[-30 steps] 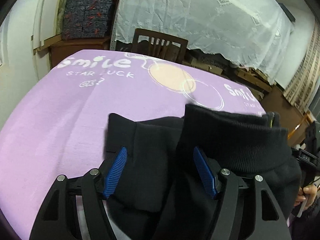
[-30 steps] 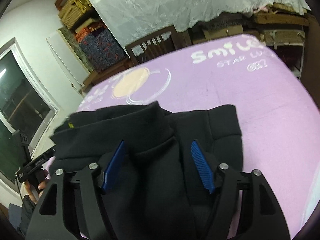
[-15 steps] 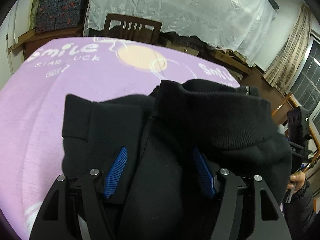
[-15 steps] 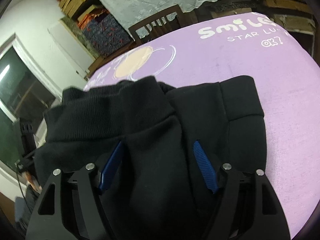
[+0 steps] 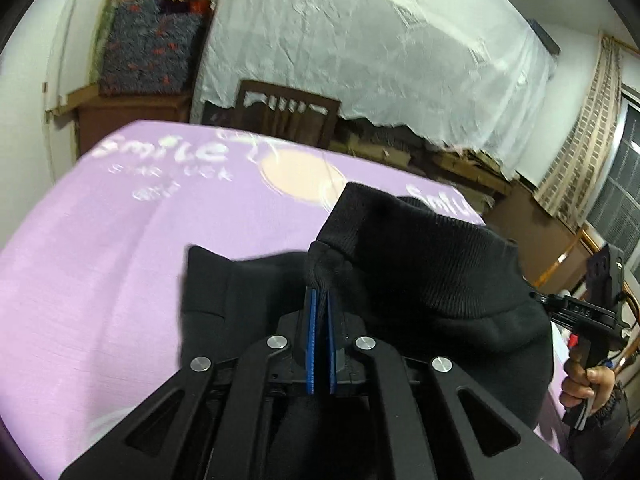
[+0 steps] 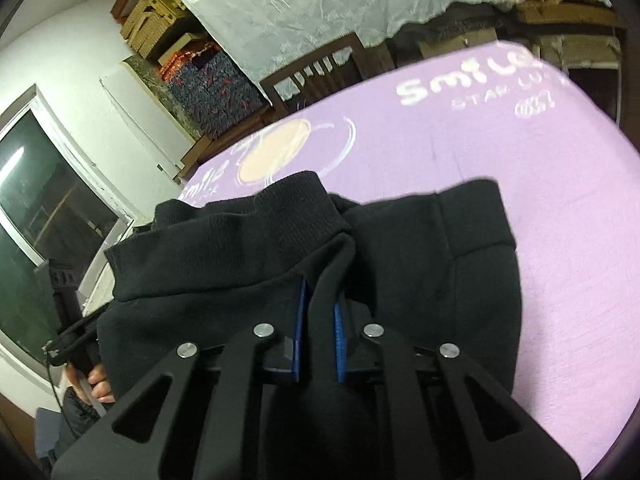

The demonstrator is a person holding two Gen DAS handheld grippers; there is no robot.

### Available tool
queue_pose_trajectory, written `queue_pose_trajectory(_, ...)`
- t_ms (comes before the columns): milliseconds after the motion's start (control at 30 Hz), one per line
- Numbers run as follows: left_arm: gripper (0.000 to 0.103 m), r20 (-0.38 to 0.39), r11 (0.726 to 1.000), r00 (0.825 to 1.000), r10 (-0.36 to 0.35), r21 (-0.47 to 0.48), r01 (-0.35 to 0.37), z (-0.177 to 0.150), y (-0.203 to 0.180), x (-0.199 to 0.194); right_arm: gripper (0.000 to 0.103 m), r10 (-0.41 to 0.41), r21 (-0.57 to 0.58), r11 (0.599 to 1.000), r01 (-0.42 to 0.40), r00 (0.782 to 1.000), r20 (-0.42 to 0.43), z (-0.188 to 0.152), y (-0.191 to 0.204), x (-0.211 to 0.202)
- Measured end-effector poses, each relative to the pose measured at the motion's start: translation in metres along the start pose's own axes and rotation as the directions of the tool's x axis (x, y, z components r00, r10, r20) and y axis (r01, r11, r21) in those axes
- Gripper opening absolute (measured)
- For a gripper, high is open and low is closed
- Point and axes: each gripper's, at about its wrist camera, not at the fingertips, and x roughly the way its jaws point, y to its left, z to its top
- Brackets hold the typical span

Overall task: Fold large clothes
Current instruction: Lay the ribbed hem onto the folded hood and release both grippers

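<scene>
A black sweatshirt-like garment [image 5: 440, 272] with ribbed hems lies bunched at the near edge of a purple printed table cover [image 5: 120, 260]. My left gripper [image 5: 320, 292] is shut, its blue pads pinching a gathered fold of the black fabric beside a ribbed cuff. In the right wrist view the same garment [image 6: 224, 252] fills the foreground. My right gripper [image 6: 320, 292] has its jaws closing, and a ridge of the black fabric is squeezed between the blue pads. Each view shows the other hand-held gripper at its edge, the right one [image 5: 596, 312] and the left one [image 6: 68, 320].
The purple cover [image 6: 540, 160] stretches away beyond the garment. A wooden chair [image 5: 288, 116] stands at the far side. Behind it a white lace cloth [image 5: 360, 40] drapes over stacked furniture. A dark window [image 6: 40, 200] is on the left of the right wrist view.
Both grippers went from wide open over the garment to closed on folds of its fabric. The left view has lifted slightly, showing more of the room.
</scene>
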Motion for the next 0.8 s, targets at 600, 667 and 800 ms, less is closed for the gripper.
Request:
queue_pose_trajectory(600, 0.005, -0.142, 0.996, 0.987, 0.076, -0.027, -0.080, -0.008, 0.008, 0.045, 0.045, -0.057, 0.120, 0.991, 0.062, 0.997, -0.045, -0.001, -0.030, 0.024)
queue_pose_trajectory(667, 0.005, -0.067, 0.994, 0.994, 0.086, -0.057, -0.090, 0.000, 0.011, 0.028, 0.013, -0.067, 0.118, 0.991, 0.071, 0.997, -0.038, -0.001, -0.027, 0.024)
queue_pose_trajectory(800, 0.005, 0.089, 0.994, 0.991, 0.103, -0.054, -0.099, 0.019, -0.003, -0.011, 0.008, -0.076, 0.072, 0.995, 0.068, 0.991, 0.113, 0.009, -0.009, -0.011)
